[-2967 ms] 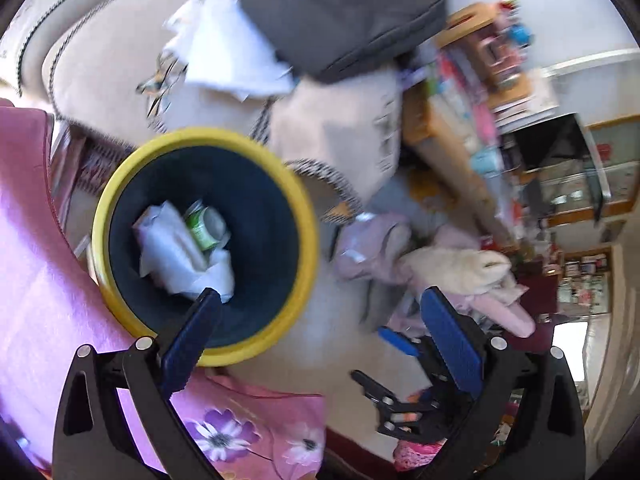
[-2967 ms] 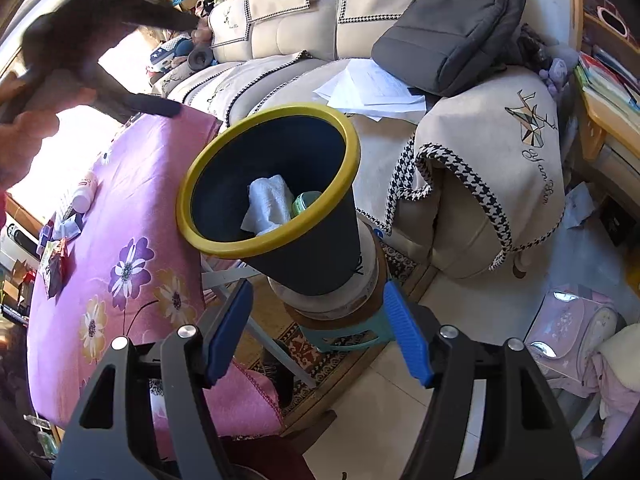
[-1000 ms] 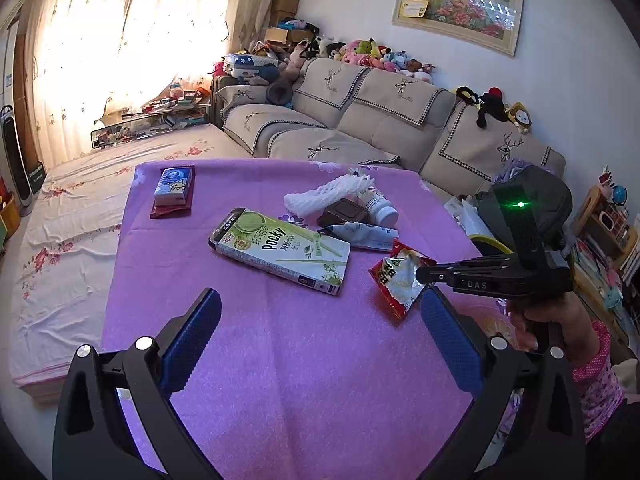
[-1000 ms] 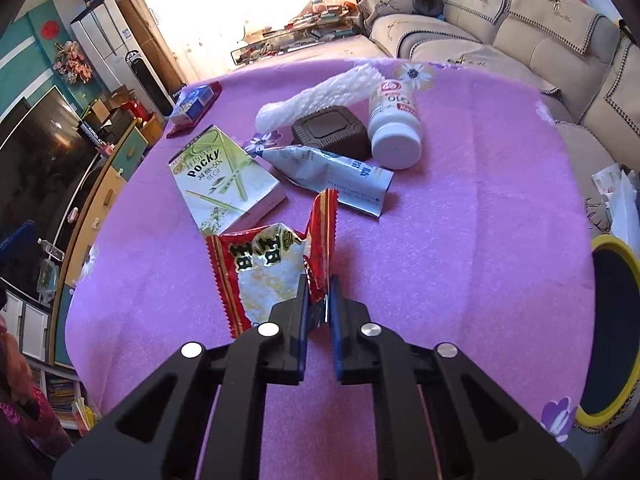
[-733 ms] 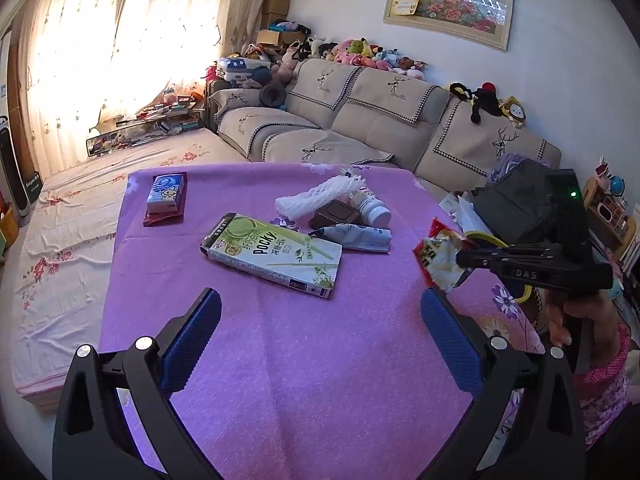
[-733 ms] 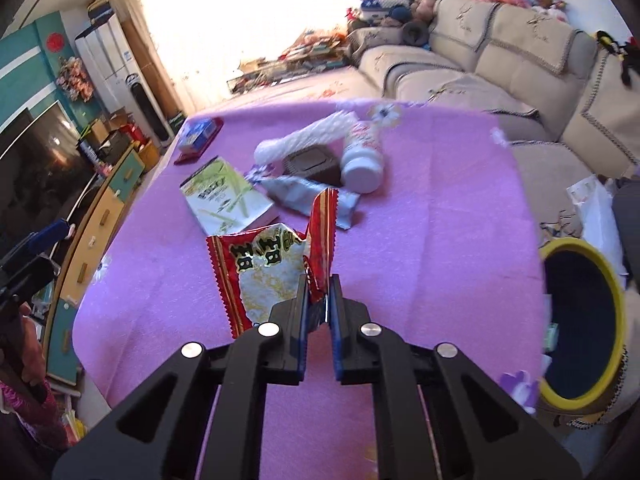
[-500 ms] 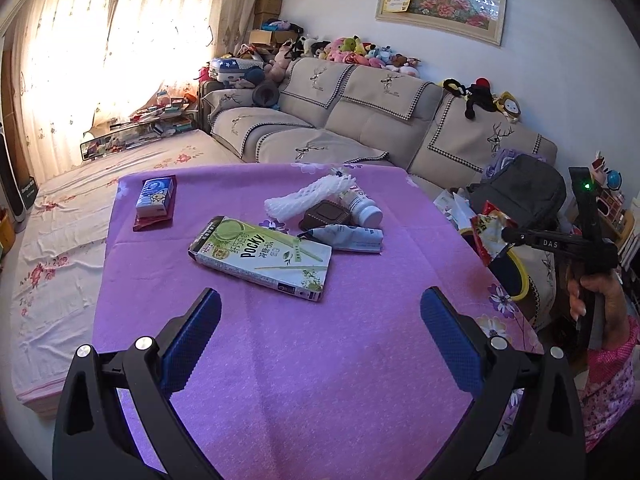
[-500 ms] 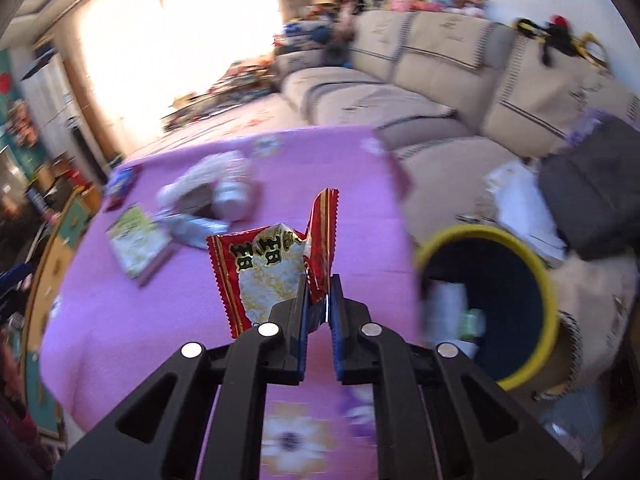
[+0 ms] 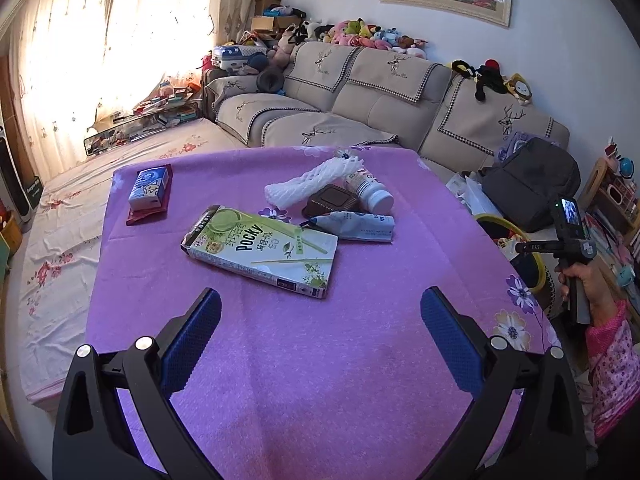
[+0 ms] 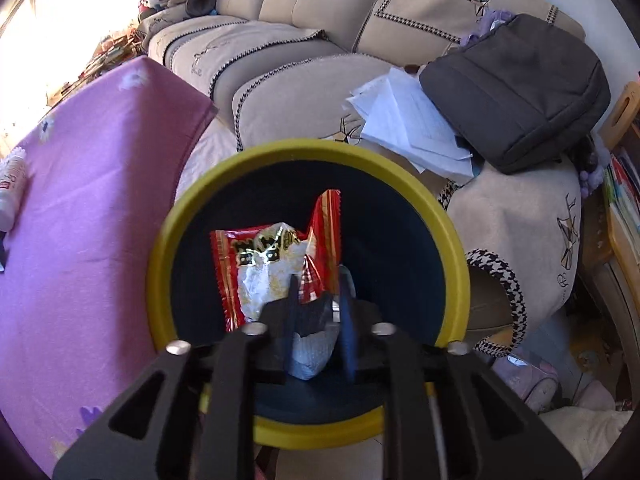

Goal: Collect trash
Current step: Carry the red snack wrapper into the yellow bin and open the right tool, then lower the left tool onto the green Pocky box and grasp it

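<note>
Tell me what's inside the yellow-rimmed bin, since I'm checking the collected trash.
Over the bin, the red snack wrapper sits between the right gripper's opening jaws. Below them, something pale shows. The wrapper and gripper cover the rest of the bottom.

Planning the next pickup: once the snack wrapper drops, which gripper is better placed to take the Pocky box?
Left. The left gripper hangs open over the table with the Pocky box just ahead. The right gripper is over the bin, jaws opening around the red wrapper.
</note>
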A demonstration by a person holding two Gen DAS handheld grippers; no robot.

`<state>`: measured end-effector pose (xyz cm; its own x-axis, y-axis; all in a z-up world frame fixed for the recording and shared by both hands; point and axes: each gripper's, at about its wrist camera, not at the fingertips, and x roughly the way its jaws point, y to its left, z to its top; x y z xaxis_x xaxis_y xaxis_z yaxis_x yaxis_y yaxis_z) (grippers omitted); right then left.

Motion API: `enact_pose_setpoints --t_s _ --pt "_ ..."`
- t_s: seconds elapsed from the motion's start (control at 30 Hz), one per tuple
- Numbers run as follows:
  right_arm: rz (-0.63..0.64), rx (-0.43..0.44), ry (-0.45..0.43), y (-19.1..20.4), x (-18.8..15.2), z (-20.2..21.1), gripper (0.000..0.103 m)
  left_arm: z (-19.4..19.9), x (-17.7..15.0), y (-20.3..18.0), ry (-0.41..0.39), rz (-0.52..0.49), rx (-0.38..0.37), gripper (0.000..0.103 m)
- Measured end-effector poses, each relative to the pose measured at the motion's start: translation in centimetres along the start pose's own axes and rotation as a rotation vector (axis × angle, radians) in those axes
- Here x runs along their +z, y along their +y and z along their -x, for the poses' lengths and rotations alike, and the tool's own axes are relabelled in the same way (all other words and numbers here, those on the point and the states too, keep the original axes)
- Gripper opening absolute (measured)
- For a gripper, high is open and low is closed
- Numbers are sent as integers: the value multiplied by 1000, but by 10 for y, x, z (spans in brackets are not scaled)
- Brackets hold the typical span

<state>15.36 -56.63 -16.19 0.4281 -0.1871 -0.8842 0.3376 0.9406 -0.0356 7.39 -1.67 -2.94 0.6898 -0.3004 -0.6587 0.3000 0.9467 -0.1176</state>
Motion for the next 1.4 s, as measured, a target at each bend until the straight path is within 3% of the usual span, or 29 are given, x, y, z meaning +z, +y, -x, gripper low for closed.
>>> enact_pose_setpoints --t_s 0.1,0.47,0.6,0.9,1.1,1.27,1.4 --pt "-3 -25 -18 -2 -3 2 59 -5 0 -1 12 -6 4 98" --pt "16 1 -63 9 -3 32 64 -27 6 3 48 9 5 98" --pt "35 23 -81 19 -1 43 64 -53 23 6 80 70 78 98" --pt "90 69 -97 39 -2 55 64 -146 52 -3 217 96 243 98" --pt "106 86 -101 42 -3 57 65 -175 64 -1 252 121 332 98" --pt "107 107 -91 42 -4 54 65 -195 63 6 324 143 328 98" --pt "106 121 -84 41 -6 53 65 -190 59 15 341 150 307 99"
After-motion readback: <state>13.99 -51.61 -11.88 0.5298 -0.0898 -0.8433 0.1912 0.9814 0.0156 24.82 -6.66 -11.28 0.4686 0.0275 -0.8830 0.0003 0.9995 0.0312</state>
